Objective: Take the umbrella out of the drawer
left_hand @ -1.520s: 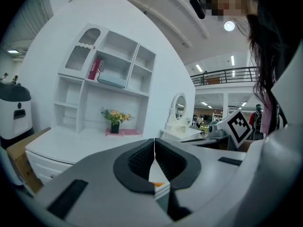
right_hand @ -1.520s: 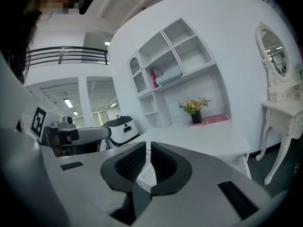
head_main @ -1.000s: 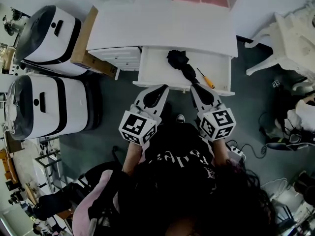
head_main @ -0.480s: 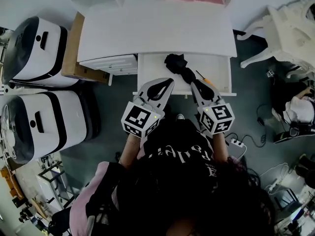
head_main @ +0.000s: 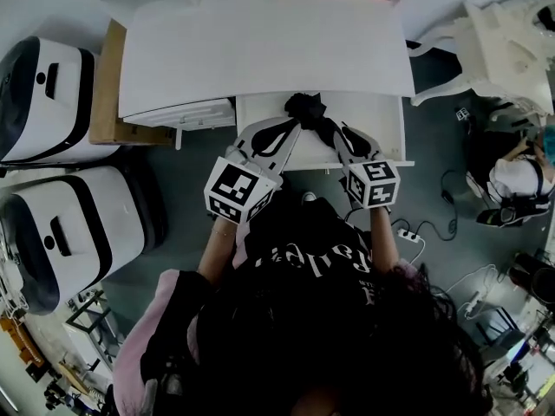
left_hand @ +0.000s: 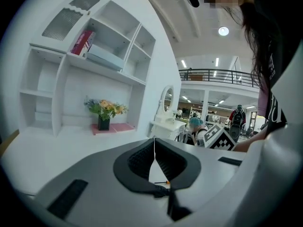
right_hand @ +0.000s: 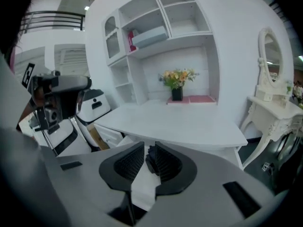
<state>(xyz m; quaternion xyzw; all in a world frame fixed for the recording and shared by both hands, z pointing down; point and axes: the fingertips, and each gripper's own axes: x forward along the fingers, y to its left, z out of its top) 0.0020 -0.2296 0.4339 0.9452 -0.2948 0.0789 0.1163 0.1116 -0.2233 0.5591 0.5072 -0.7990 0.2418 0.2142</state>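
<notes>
A folded black umbrella point(head_main: 303, 108) lies in the open white drawer point(head_main: 388, 128) under the desk top point(head_main: 260, 50). My left gripper point(head_main: 293, 126) hovers over the drawer's front, just left of the umbrella, with its jaws shut and nothing in them point(left_hand: 154, 140). My right gripper point(head_main: 341, 131) is over the umbrella's near end and hides it in the head view. Its jaws are shut, and in the right gripper view the umbrella point(right_hand: 150, 161) shows dark just beyond the tips of the right gripper point(right_hand: 148, 145). A small orange tip point(left_hand: 165, 182) shows in the drawer.
Two big white-and-black machines point(head_main: 52, 76) point(head_main: 78, 224) stand left of the desk beside a brown panel point(head_main: 100, 85). A white ornate chair point(head_main: 503, 33) is at the right. A power strip point(head_main: 403, 232) lies on the floor. Shelves and a flower pot point(right_hand: 177, 82) stand at the back.
Both grippers have moved forward from in front of the drawer to over it, up to the umbrella. The right one has also dropped lower. Both stay shut.
</notes>
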